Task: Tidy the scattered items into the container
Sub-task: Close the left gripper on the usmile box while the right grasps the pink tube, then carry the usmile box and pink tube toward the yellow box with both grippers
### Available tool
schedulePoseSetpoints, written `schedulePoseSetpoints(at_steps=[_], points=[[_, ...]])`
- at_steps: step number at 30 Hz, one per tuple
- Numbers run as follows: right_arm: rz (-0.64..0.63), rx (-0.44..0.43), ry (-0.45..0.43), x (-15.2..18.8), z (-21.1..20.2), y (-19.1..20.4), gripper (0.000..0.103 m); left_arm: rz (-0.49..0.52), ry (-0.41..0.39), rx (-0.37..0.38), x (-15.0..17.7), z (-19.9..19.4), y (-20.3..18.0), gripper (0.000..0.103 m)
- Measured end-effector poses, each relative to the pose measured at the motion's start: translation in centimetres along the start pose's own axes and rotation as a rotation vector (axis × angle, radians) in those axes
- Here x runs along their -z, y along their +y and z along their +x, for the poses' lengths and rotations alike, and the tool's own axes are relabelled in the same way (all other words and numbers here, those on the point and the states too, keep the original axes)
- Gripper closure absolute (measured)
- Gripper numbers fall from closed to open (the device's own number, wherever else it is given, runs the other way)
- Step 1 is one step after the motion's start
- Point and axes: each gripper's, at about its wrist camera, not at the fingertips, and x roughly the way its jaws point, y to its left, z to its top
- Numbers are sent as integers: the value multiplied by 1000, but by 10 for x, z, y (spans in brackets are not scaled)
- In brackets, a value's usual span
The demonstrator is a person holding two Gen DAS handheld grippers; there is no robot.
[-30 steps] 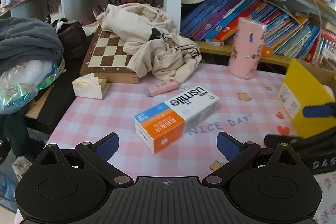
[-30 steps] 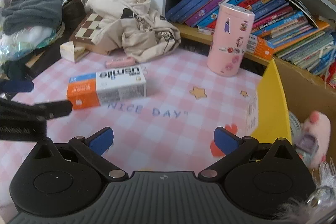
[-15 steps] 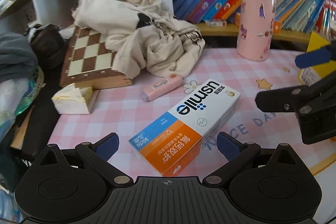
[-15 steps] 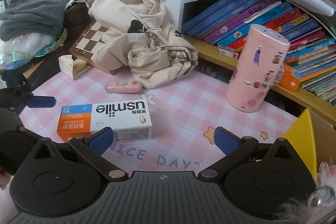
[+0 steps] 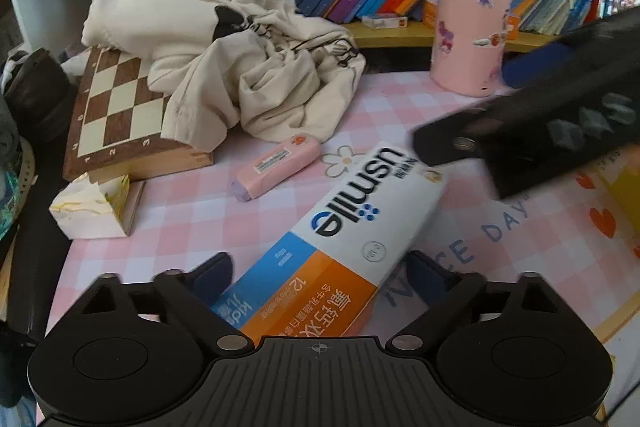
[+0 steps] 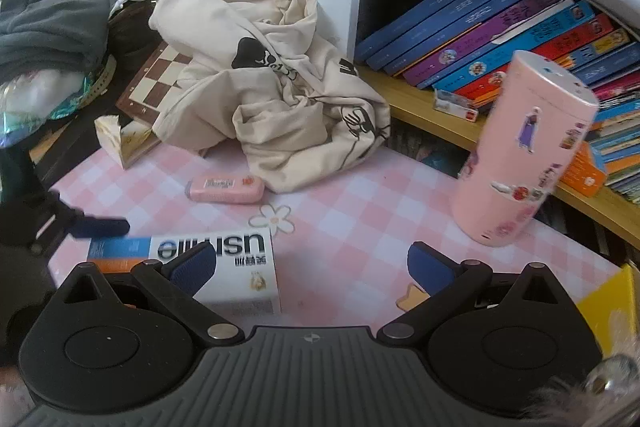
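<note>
**A:** So which step is this? Looks like the grab on the toothpaste box (image 5: 352, 247), right?

**B:** Yep, that's my read. In the left wrist view the box lies flat on the pink checked tabletop (image 5: 180, 211), running from bottom centre up toward the middle, with its orange end sitting between the fingers of the left gripper (image 5: 320, 275). The jaws are closing in, but I can't see the pads pressing on the cardboard yet, so nothing's held.

**A:** And the other one?

**B:** The right gripper (image 6: 312, 263) is spread wide with nothing in it. In its own view the box is at lower left, partly behind its left finger. It just hovers near the white end.

**A:** Where's the container?

**B:** Only a sliver of a yellow box (image 6: 612, 303) at the right edge of the right wrist view, well apart from the toothpaste box. I'd guess that's it.

**A:** Next move?

**B:** Finish the squeeze across the box's narrow sides, lift it level, carry it right. The pink eraser (image 5: 276, 163) up by the cream cloth bag (image 5: 240, 67) looks like the next pickup.
</note>
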Motion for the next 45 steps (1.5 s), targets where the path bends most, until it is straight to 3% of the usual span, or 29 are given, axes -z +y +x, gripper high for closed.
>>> schedulePoseSetpoints(at_steps=[5, 11, 22, 27, 32, 37, 45], points=[[13, -53, 31, -11, 20, 5, 0, -18, -31, -13, 7, -11, -1, 39], [19, -126, 34, -24, 38, 16, 0, -62, -28, -18, 25, -33, 2, 51], [-61, -227, -16, -33, 82, 45, 3, -187, 52, -55, 70, -87, 4, 51], [-90, -176, -4, -34, 103, 60, 8, -246, 73, -67, 82, -101, 8, 51], [-52, -99, 7, -31, 119, 67, 25, -266, 74, -73, 85, -104, 9, 51], [-41, -88, 3, -24, 109, 67, 27, -267, 73, -74, 87, -106, 9, 51], [-31, -97, 11, 11, 60, 57, 27, -258, 87, -46, 90, -111, 5, 51]])
